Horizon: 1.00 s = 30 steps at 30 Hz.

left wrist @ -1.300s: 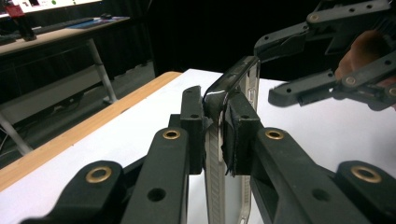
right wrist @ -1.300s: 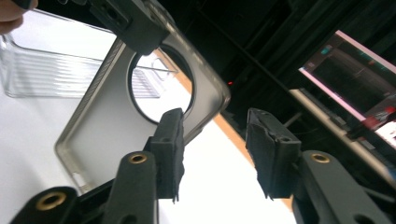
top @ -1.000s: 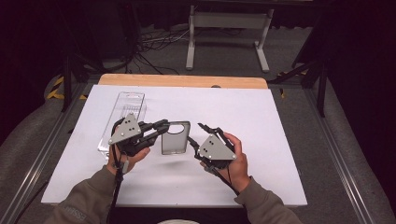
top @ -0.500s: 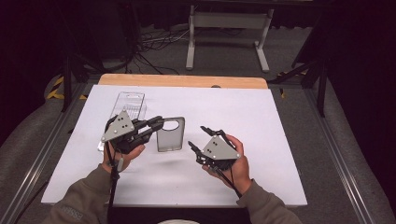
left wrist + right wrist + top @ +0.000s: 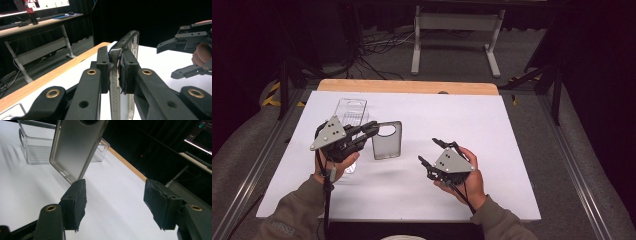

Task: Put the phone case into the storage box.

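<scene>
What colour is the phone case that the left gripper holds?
The phone case is smoky translucent grey with a darker rim, shown best in the right gripper view.

My left hand (image 5: 333,162) sits over the left half of the table, wrapped around the left gripper (image 5: 371,131), whose jaws point toward the right and are pressed together on an edge of the phone case (image 5: 387,140), the pads (image 5: 127,72) squeezing it from both sides. My right hand (image 5: 467,177) lies nearer to me, at the middle right, well apart from the left one. It grips the right gripper (image 5: 430,151), angled up and to the left, with its jaws spread wide and nothing between them. Both forearms come in from below in olive sleeves.
</scene>
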### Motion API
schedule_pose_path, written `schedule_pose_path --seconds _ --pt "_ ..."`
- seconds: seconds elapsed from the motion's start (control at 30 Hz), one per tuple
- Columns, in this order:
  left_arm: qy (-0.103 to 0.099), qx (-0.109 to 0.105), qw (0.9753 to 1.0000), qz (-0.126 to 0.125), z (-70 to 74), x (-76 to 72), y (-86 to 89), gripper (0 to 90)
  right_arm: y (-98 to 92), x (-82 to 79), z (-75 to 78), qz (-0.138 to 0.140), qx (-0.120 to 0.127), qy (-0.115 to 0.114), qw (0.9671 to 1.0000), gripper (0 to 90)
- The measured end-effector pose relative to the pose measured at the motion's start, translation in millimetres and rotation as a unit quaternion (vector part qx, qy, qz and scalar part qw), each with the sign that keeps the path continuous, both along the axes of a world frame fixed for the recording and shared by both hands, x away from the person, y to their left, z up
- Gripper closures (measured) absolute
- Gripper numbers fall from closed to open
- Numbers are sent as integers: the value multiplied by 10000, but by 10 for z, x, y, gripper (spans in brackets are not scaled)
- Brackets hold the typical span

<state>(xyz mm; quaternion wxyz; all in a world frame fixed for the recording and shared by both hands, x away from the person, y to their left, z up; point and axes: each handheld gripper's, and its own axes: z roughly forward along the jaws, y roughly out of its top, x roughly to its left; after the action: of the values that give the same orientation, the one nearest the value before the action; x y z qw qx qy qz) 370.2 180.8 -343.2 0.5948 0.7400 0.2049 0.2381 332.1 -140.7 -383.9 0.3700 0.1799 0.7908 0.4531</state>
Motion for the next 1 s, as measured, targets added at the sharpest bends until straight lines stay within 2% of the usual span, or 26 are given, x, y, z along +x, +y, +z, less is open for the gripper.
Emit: schedule_pose_path --seconds 0.17,0.37,0.83,1.0 --pt "-23 -61 10000 57 3 4 24 800 -58 -22 -34 4 -51 22 10000 344" --pt "-43 -95 9999 91 30 2 73 799 -192 -55 -79 -128 -55 49 9999 312" --pt "-168 -236 9991 296 124 -6 264 800 -466 -102 -184 -250 -29 127 9996 264" --pt "-211 -278 9987 361 149 -7 316 799 -553 -132 -244 -207 -42 195 9996 242"
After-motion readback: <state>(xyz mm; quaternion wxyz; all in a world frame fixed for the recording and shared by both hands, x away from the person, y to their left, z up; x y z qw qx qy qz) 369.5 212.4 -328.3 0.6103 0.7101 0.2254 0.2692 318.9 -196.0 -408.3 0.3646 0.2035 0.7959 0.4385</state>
